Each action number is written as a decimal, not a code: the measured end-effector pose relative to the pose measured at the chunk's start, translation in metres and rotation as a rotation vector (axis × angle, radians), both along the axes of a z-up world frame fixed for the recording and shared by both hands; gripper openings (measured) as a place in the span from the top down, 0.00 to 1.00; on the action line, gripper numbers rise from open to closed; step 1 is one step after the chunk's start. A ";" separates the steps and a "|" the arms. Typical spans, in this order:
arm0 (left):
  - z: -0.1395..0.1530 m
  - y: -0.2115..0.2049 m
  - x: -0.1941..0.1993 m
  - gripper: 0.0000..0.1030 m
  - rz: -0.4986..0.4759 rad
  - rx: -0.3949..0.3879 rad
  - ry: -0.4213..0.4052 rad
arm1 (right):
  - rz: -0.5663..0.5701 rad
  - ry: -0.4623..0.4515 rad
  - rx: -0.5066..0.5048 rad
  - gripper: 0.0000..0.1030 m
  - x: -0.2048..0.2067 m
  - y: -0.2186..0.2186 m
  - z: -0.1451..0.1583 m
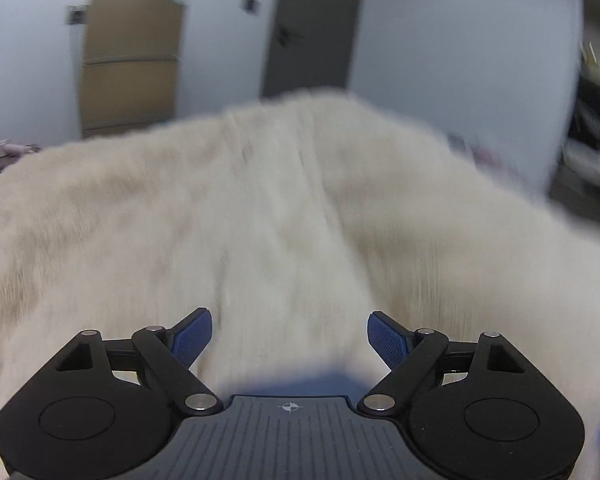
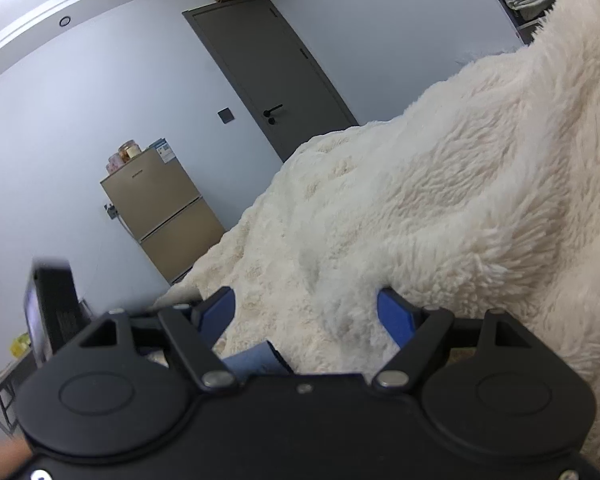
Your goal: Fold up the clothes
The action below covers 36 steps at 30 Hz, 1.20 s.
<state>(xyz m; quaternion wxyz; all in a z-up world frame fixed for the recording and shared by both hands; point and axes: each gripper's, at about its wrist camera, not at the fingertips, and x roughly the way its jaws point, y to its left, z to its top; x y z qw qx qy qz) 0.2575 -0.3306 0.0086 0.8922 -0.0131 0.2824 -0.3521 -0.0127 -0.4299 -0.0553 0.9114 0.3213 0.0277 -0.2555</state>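
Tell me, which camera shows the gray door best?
The right wrist view. There the gray door is sharp, with its frame and black handle plain to see. In the left wrist view the door is only a blurred dark strip behind the fluffy cream fabric, its bottom hidden.

We see the fleece (image 2: 440, 208) spread before both grippers, rising to the right in the right wrist view. Behind it stands the door (image 2: 276, 80), and left of the door the fridge (image 2: 164, 208) (jars (image 2: 126, 152) on top of it).
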 end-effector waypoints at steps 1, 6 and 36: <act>0.007 0.007 0.002 0.21 0.012 -0.040 0.018 | 0.003 0.001 -0.003 0.24 0.000 0.001 0.000; 0.013 0.048 -0.028 0.21 0.031 -0.008 -0.043 | 0.023 0.017 -0.004 0.24 0.009 0.001 0.002; -0.083 0.498 -0.331 0.02 0.602 -0.064 -0.045 | 0.563 0.274 0.244 0.25 0.040 0.066 0.022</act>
